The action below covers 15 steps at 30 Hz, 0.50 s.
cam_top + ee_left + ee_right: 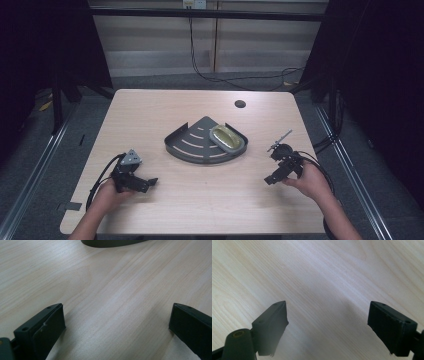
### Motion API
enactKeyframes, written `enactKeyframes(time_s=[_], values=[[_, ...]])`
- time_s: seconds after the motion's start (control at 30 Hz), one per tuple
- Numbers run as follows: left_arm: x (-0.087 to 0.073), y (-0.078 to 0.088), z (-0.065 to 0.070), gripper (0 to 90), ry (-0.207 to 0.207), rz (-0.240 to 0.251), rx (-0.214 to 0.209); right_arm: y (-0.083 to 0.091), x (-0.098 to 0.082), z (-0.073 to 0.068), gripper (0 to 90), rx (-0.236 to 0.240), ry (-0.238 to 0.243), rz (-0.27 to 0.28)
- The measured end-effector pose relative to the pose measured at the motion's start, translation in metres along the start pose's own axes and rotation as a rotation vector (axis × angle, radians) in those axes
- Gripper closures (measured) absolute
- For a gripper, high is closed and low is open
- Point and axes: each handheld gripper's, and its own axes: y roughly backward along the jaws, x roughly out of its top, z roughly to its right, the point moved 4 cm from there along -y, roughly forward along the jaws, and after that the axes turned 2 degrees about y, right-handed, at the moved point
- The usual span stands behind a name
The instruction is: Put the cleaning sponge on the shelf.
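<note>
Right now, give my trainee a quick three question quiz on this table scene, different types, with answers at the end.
1. True or false: the left gripper is shut on something.
2. Where does the yellowish object lie? A) bare table B) in the dark corner tray C) in the right gripper
3. Fill in: a round ____ sits near the table's far edge.

Key: 1 false, its jaws stand apart and empty; 2 B; 3 hole.

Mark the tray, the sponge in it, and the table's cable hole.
tray (pixel 192 145), high view, slotted floor.
sponge (pixel 226 138), high view, its top.
cable hole (pixel 240 104), high view, its centre.
</note>
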Motion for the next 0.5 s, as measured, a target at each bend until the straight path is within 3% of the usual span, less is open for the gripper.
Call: enactKeyframes(time_s=[0.5], values=[[0.0, 0.0, 0.0, 0.0, 0.001, 0.0, -0.001, -0.003, -0.024, 0.007, 15.7, -0.007, -0.006, 0.032]])
